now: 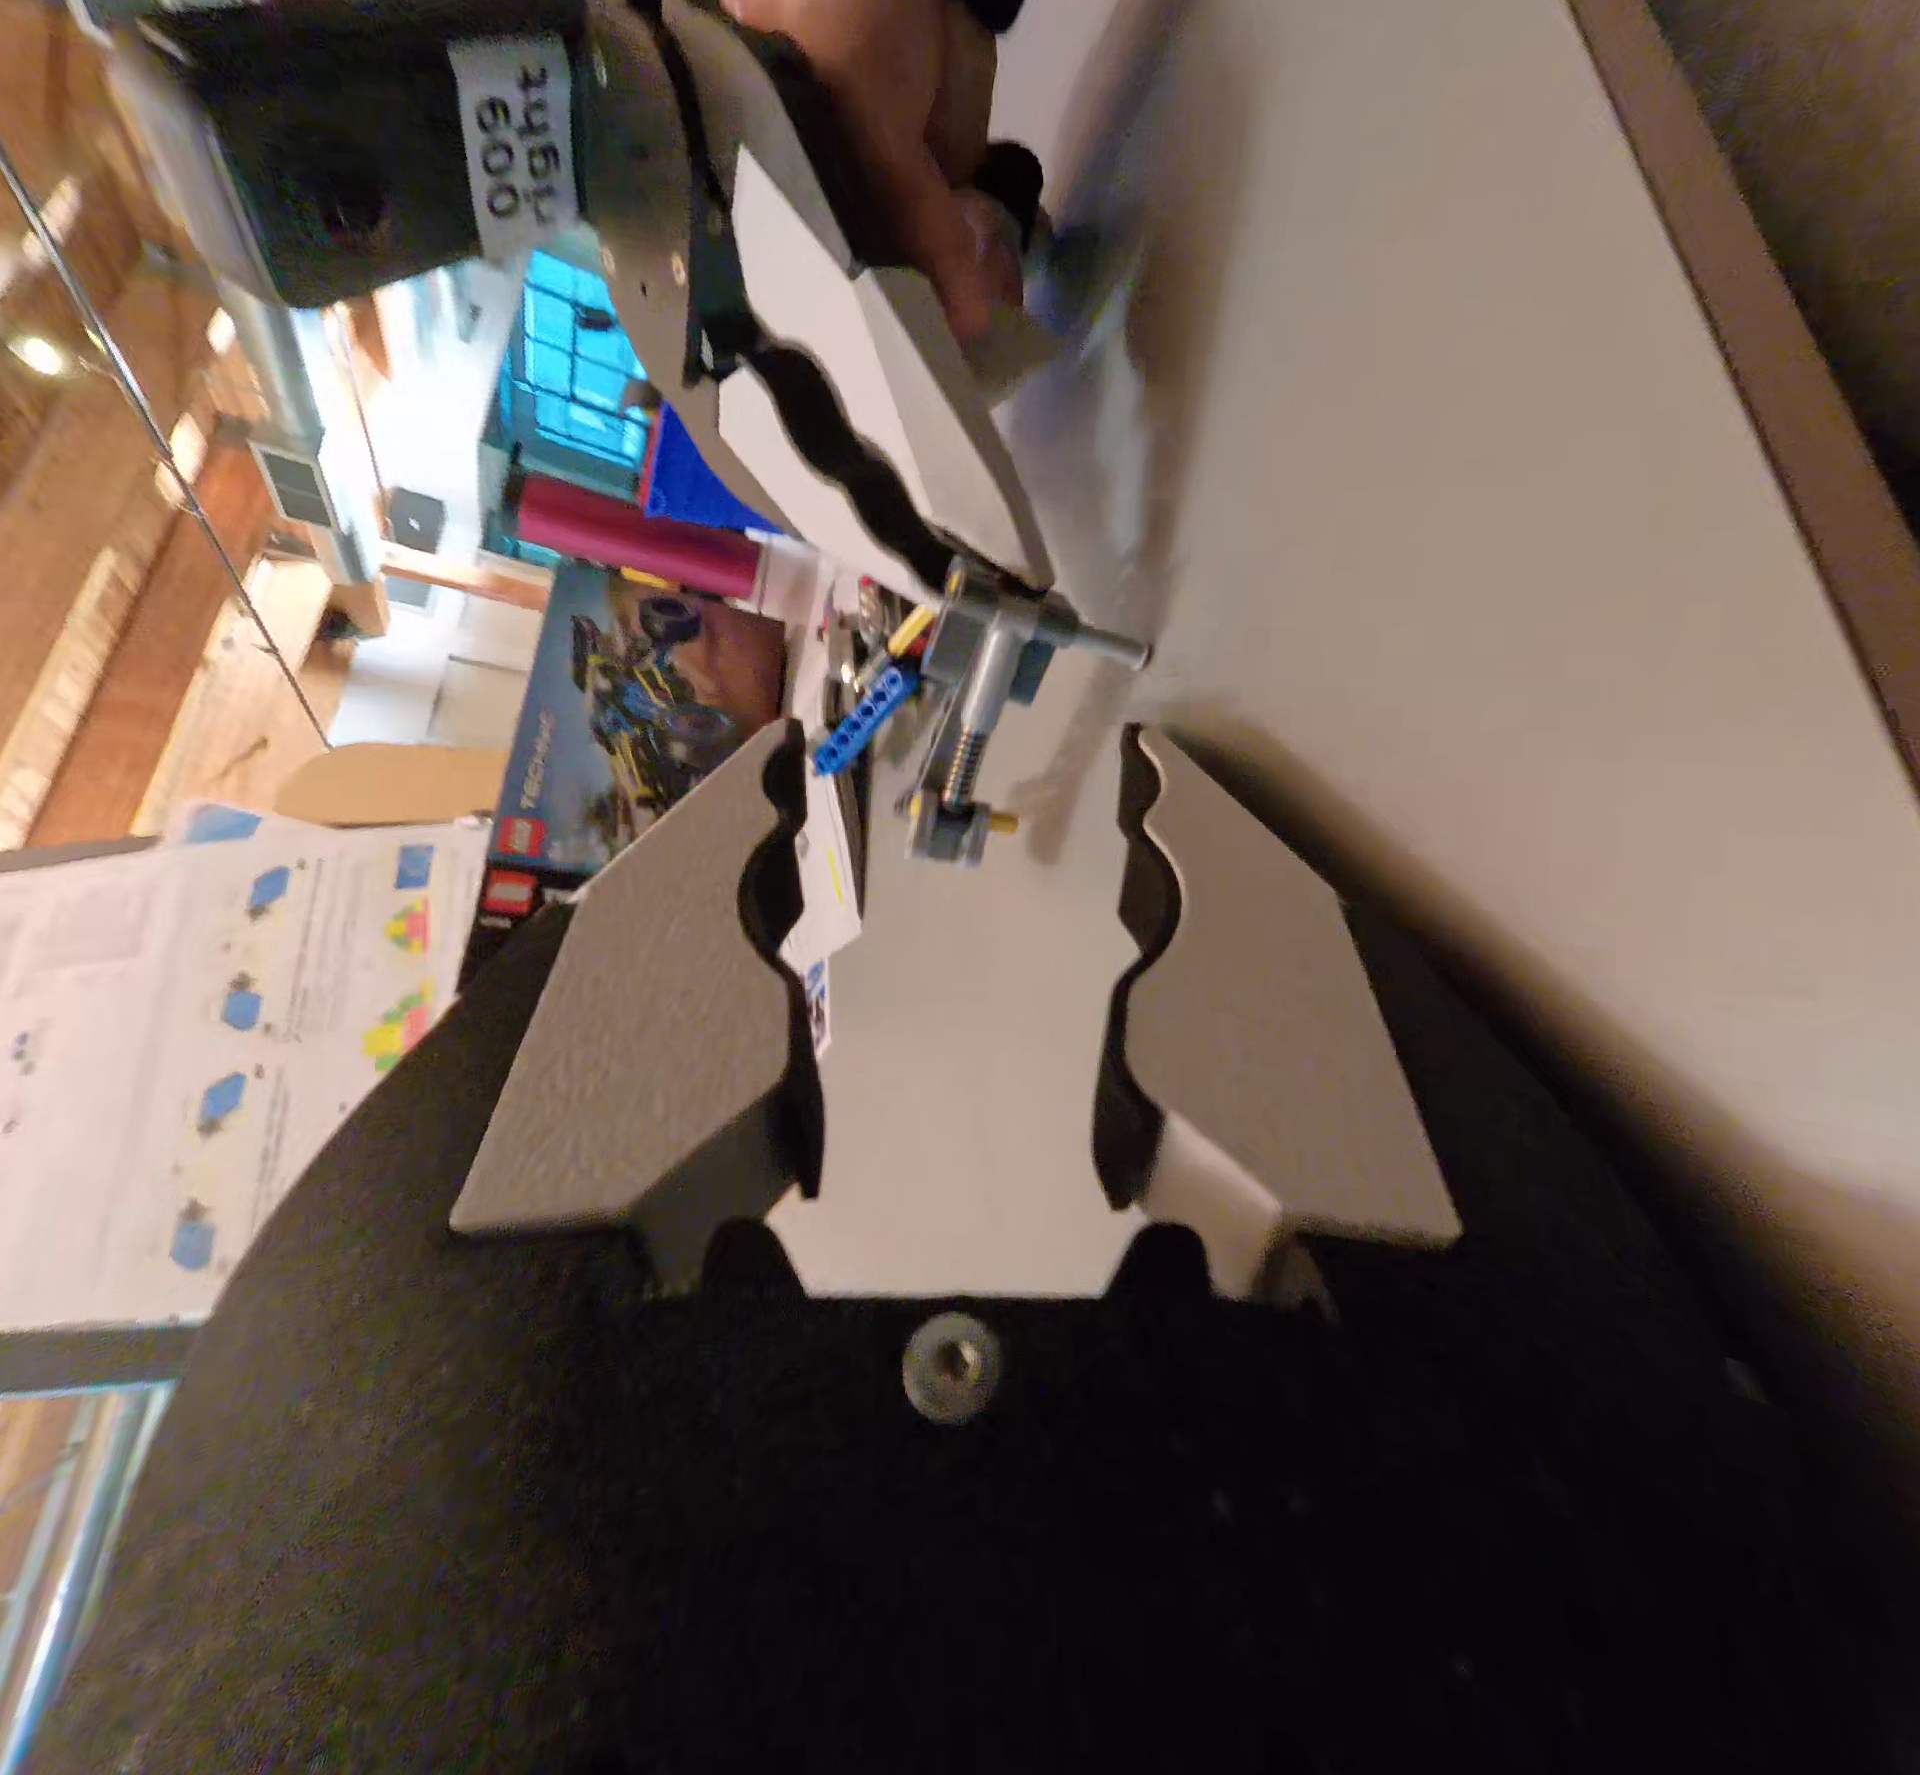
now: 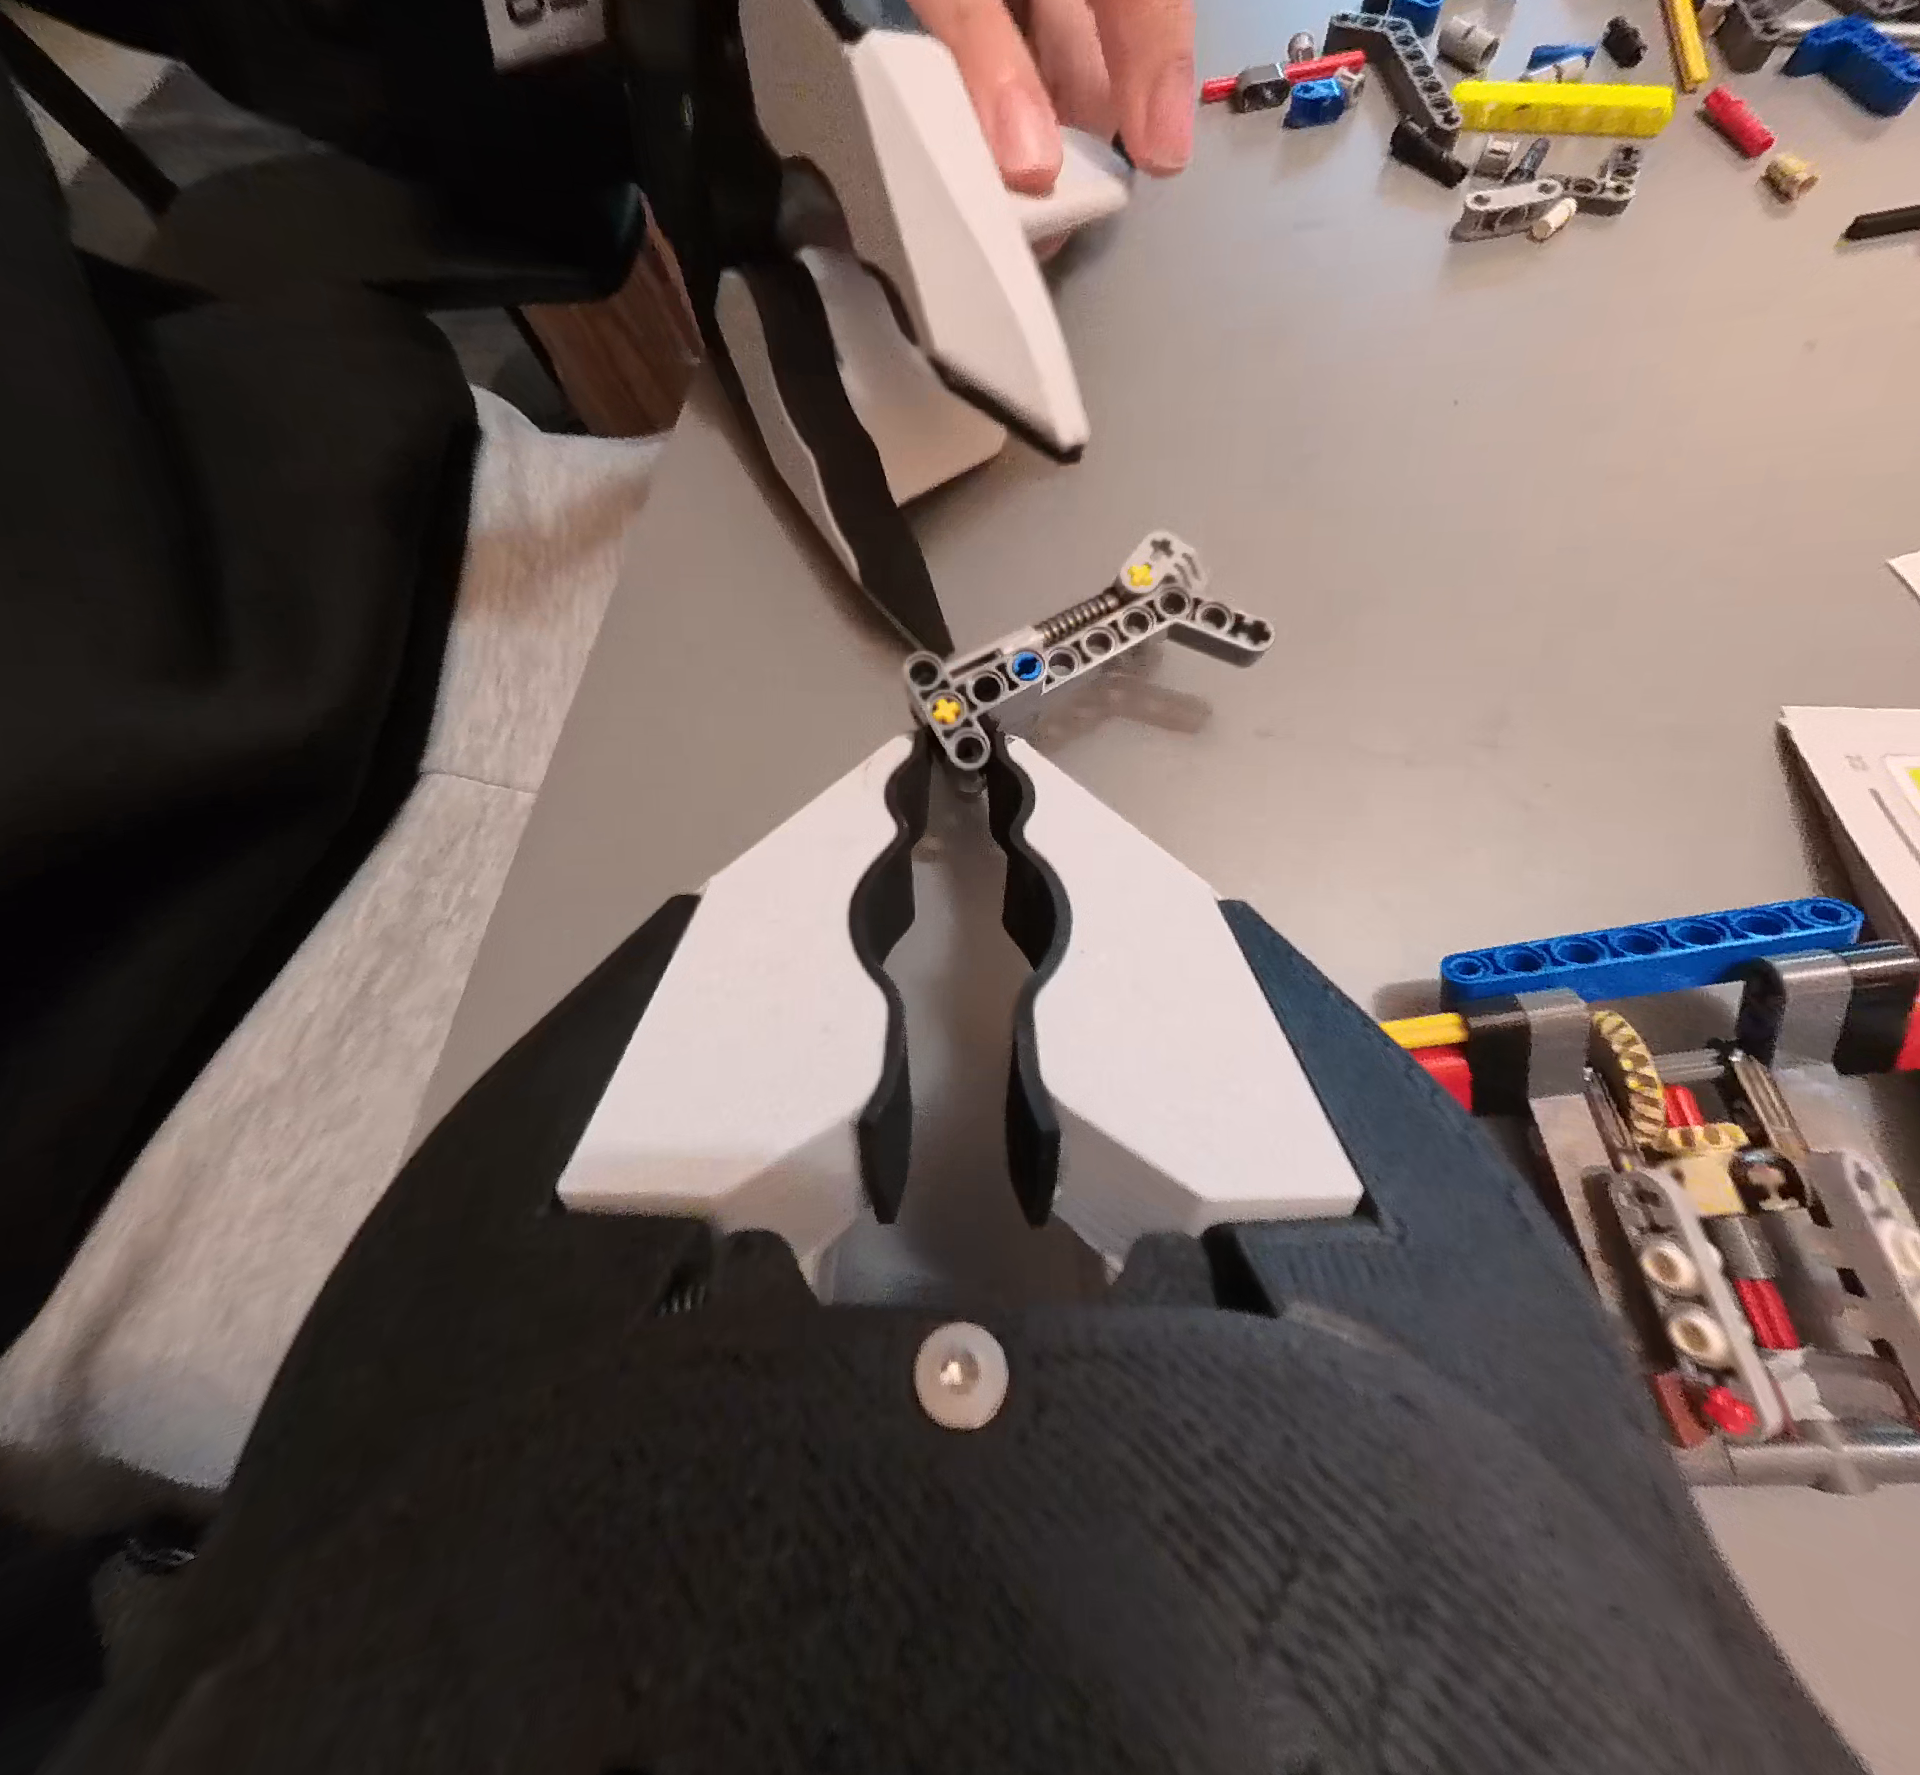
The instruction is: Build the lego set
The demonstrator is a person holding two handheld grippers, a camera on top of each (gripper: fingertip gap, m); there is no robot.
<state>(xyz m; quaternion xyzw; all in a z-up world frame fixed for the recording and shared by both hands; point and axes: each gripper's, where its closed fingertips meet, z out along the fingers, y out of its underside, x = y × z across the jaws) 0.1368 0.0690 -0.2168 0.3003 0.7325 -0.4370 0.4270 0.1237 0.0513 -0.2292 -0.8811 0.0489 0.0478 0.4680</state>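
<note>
A small grey beam assembly (image 2: 1091, 645) with a spring shock absorber, yellow axle pins and a blue pin is held just above the grey table (image 2: 1455, 478). My right gripper (image 2: 958, 751) is shut on its near corner. My left gripper (image 2: 997, 541) comes in from the upper left, open, with one black pad touching the assembly's corner. In the left wrist view my left gripper (image 1: 964, 738) is open and empty, with the assembly (image 1: 971, 686) just beyond its tips. The right gripper (image 1: 977, 577) grips the assembly from above there.
Several loose pieces (image 2: 1558, 94) lie at the far right. A part-built chassis (image 2: 1714, 1206) with a blue beam (image 2: 1652, 956) sits near right, beside a booklet (image 2: 1870, 811). A hand (image 2: 1039, 11) holds the left gripper. The set's box (image 1: 644, 717) and instruction sheets (image 1: 208, 998) stand behind. Less than 4 cm separates the two grippers' tips.
</note>
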